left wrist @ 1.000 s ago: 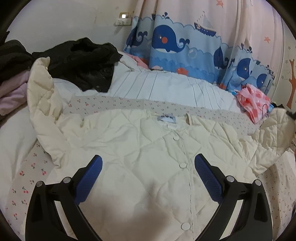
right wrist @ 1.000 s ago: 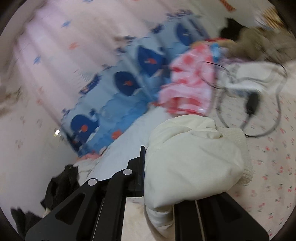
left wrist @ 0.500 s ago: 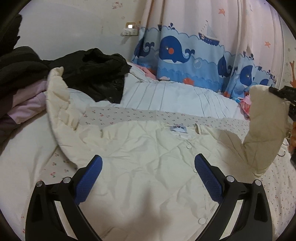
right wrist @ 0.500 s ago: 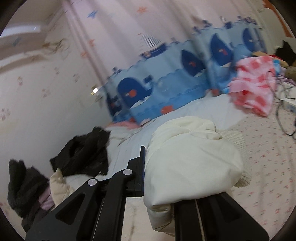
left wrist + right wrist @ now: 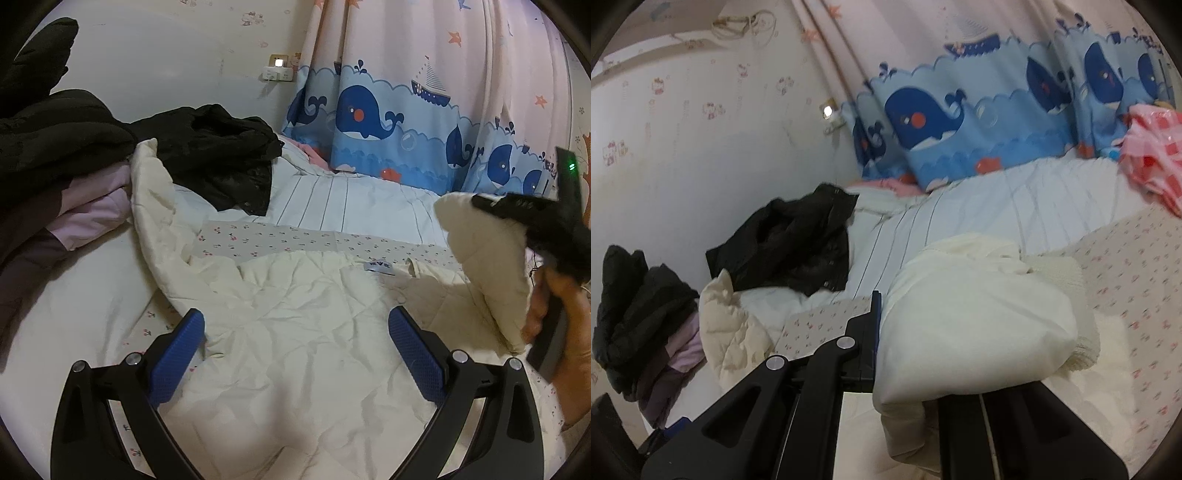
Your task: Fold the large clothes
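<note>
Your right gripper [image 5: 908, 350] has its far finger buried under the bunched sleeve [image 5: 975, 325], so you cannot see that pad. The cream jacket [image 5: 295, 350] runs off the bottom edge of the left wrist view, hiding its hem. Its label [image 5: 377, 266] near the collar is too small to read. Beside the jacket, the black garment [image 5: 229, 162] covers part of the striped sheet [image 5: 351, 199].

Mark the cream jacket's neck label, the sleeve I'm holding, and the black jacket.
neck label [image 5: 377, 266], left wrist view, middle of the tag.
sleeve [image 5: 971, 317], right wrist view, bunched cream fabric held by the right hand-held gripper.
black jacket [image 5: 225, 162], left wrist view, middle of the crumpled heap.
</note>
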Demonstrator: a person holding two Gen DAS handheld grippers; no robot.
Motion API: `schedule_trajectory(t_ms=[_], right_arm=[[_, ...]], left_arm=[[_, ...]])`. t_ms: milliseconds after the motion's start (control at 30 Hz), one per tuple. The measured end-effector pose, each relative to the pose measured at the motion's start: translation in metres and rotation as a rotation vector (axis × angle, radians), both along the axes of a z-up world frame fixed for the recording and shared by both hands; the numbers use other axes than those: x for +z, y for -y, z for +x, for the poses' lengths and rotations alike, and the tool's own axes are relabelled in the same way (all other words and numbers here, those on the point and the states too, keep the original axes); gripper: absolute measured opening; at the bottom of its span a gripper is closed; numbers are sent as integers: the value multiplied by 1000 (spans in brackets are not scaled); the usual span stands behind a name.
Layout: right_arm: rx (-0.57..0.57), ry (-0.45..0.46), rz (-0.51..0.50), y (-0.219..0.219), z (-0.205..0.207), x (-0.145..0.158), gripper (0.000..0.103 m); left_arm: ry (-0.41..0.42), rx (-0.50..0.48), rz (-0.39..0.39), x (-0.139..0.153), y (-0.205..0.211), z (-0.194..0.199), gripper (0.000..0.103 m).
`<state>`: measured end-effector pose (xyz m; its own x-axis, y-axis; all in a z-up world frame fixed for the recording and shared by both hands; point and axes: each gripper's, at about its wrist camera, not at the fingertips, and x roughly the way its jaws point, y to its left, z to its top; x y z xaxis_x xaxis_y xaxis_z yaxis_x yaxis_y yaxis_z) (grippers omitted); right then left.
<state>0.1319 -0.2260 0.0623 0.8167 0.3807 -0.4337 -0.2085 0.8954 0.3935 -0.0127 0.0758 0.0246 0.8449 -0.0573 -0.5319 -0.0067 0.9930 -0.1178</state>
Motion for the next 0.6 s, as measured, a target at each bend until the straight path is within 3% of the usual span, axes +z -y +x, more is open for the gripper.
schedule_trajectory(t_ms=[400, 600], right_arm=[[66, -118, -48, -68, 16, -78, 9], [91, -147, -72, -86, 16, -102, 9]], left_arm=[[10, 23, -11, 4, -17, -5, 96], [9, 21, -10, 4, -17, -6, 96]])
